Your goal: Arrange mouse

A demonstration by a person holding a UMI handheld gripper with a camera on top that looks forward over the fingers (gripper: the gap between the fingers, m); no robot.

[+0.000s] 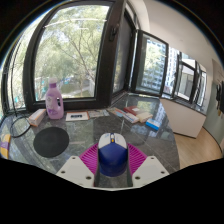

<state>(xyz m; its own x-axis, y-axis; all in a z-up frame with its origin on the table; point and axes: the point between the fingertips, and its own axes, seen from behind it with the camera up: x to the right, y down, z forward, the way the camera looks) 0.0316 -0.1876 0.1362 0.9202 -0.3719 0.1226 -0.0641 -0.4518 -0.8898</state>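
Note:
A blue and white mouse (111,155) sits between my two fingers, its white nose with the scroll wheel pointing away from me. My gripper (111,149) is shut on it, and the pink pads (91,160) press against both its sides. The mouse is held above the grey speckled table (95,130). A round black mouse pad (52,141) lies on the table ahead and to the left of the fingers.
A pink bottle (55,100) and a small box (37,117) stand at the far left by the windows. A dark cable (17,128) loops near them. Boxes and papers (135,116) lie at the far right. The table's right edge drops to a wooden floor (195,150).

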